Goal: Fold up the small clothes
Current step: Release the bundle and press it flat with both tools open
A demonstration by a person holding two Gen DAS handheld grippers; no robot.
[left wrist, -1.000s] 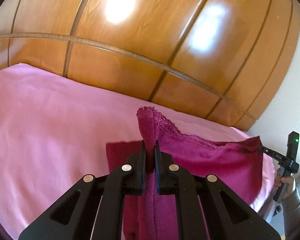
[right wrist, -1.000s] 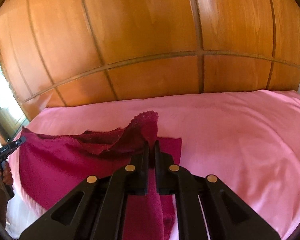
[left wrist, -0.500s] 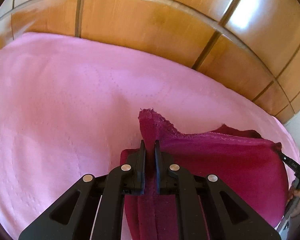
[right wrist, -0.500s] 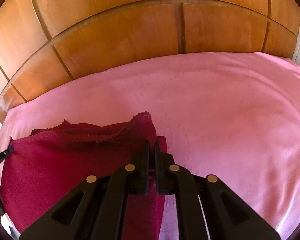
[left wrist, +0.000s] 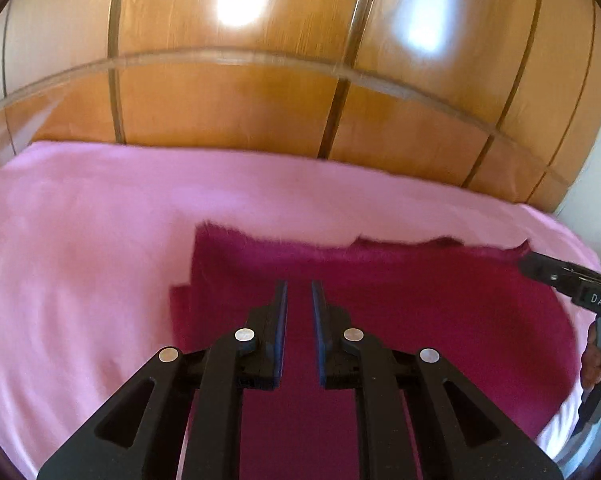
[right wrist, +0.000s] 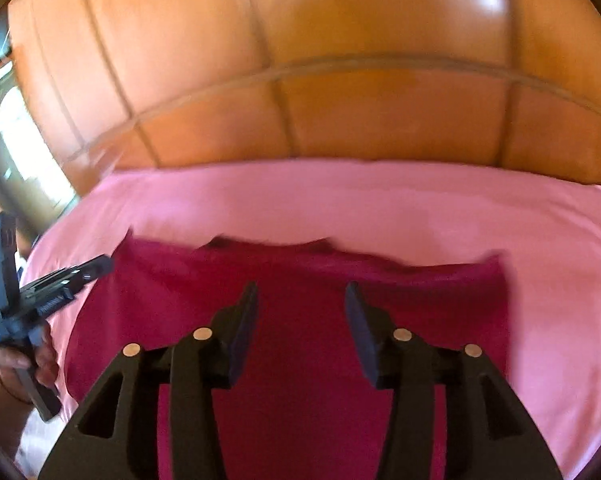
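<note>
Nearest the left wrist camera, the left claw (left wrist: 299, 284) hung over the dark red cloth (left wrist: 420, 312) with only a narrow slit between its jaws and nothing pinched in that slit; it was released from the fabric, its fingers barely parted. In the right wrist view the right claw (right wrist: 300, 292) stood with its jaws well apart, having just been opening, and no fabric was caught between them either. The cloth lay spread flat beneath both claws, a doubled layer showing at its left edge in the left view, its far edge slightly ragged and uneven. It rested on the pink bed sheet (left wrist: 80, 260), which stretched away on every side of it. At the right border of the left view the other claw's black fingers reached the cloth's far right corner, with a hand (left wrist: 596, 354) gripping the handle below. Beyond the bed rose the glossy wooden panelling (left wrist: 240, 92), crossed by darker seams and bright reflections. Both views were blurred.
</note>
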